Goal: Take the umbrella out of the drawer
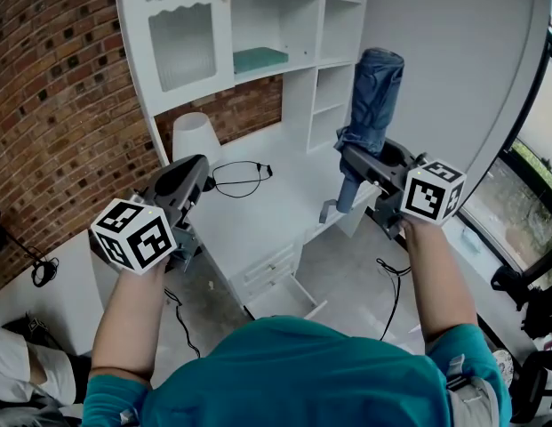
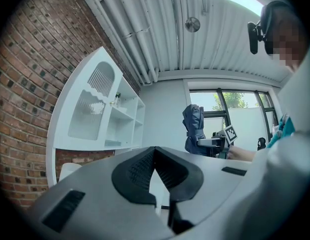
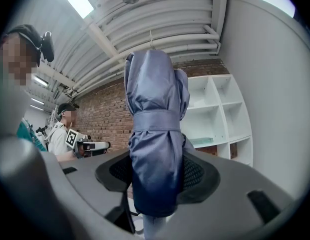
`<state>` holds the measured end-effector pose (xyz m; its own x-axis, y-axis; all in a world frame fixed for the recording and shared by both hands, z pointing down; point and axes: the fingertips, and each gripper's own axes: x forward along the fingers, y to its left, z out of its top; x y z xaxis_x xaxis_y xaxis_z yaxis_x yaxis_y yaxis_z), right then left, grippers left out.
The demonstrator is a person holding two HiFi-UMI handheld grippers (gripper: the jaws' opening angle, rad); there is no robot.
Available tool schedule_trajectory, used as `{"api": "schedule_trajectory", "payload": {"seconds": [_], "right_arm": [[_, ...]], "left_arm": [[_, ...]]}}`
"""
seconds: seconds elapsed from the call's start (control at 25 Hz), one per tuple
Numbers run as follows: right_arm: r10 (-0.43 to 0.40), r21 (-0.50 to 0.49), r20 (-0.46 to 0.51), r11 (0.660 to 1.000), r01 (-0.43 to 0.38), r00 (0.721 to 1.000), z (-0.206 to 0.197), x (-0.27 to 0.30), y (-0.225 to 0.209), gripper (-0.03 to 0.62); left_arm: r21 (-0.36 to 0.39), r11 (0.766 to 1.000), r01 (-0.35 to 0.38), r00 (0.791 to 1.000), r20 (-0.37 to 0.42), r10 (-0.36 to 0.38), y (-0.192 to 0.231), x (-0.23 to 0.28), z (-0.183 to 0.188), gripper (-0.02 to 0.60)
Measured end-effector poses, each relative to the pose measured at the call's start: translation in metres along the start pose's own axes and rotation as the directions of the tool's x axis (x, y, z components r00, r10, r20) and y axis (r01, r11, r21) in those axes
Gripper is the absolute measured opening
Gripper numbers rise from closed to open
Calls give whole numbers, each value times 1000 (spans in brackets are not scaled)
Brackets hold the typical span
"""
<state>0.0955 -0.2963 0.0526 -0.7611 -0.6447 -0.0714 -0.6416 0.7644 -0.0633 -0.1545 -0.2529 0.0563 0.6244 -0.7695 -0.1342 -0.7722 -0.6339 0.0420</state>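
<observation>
While we are holding it upright, umbrella point(image 3: 155, 129): right tool point(image 3: 157, 170) clamping it; handle point(image 3: 154, 229) cropped below.
Left tool point(image 2: 154, 150): pinching shut, empty.

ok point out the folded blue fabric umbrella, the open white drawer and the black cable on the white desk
folded blue fabric umbrella point(image 1: 375, 87): head view, upper part of the rolled canopy
open white drawer point(image 1: 280, 299): head view, bare inside floor
black cable point(image 1: 267, 170): head view, thick right end of its loop

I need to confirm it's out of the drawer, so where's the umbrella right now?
The umbrella stands upright, gripped in the right gripper's tongs, at the head view's right, above the white desk and in front of the shelf unit.
</observation>
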Motion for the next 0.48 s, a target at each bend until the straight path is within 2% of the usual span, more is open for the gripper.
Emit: {"api": "schedule_trajectory", "payload": {"seconds": [0.48], "right_arm": [[-10,-14,6,1000,10,1000,6,1,-1,241]], "left_arm": [[11,1000,13,1000,-3,-13,-5,5,5,9]]}}
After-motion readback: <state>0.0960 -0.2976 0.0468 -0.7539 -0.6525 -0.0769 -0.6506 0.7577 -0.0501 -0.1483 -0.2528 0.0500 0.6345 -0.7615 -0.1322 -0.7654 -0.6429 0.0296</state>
